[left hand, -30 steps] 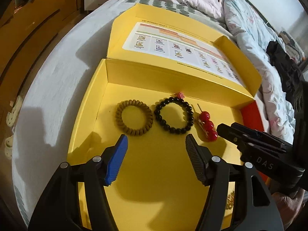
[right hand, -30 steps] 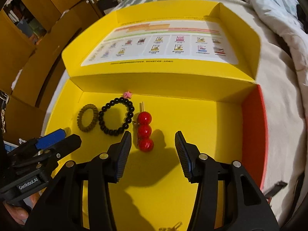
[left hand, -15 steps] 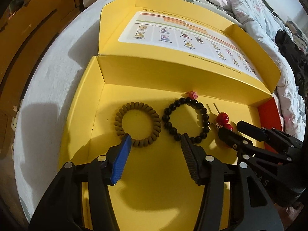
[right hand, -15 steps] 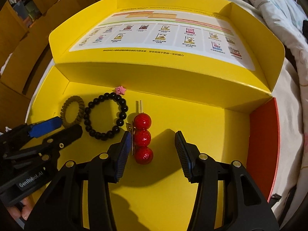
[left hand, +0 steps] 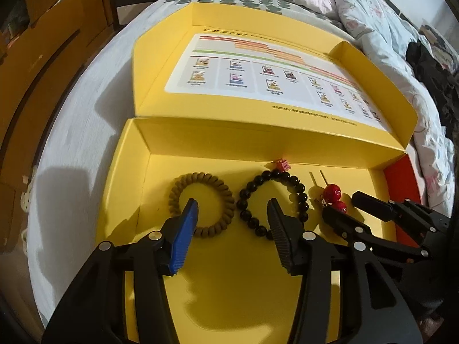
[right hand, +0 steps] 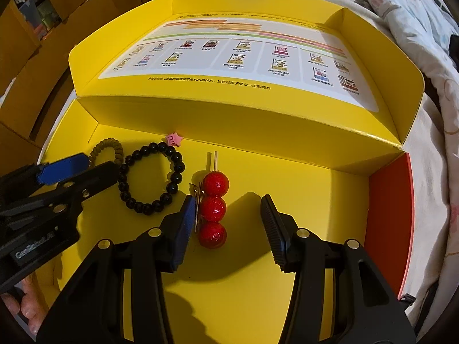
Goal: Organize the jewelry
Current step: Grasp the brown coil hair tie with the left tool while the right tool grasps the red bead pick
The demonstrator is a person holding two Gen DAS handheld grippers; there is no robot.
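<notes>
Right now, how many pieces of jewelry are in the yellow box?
3: brown coil band at left, black bead bracelet in the middle, red ball hairpin right, between the right gripper fingers. None seems hidden.

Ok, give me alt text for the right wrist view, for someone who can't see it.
The open right gripper straddles a red three-ball hair clip on the floor of a yellow box, its left finger close beside the clip. A black bead bracelet and a brown coil hair tie lie further left, where the left gripper reaches in.
</notes>
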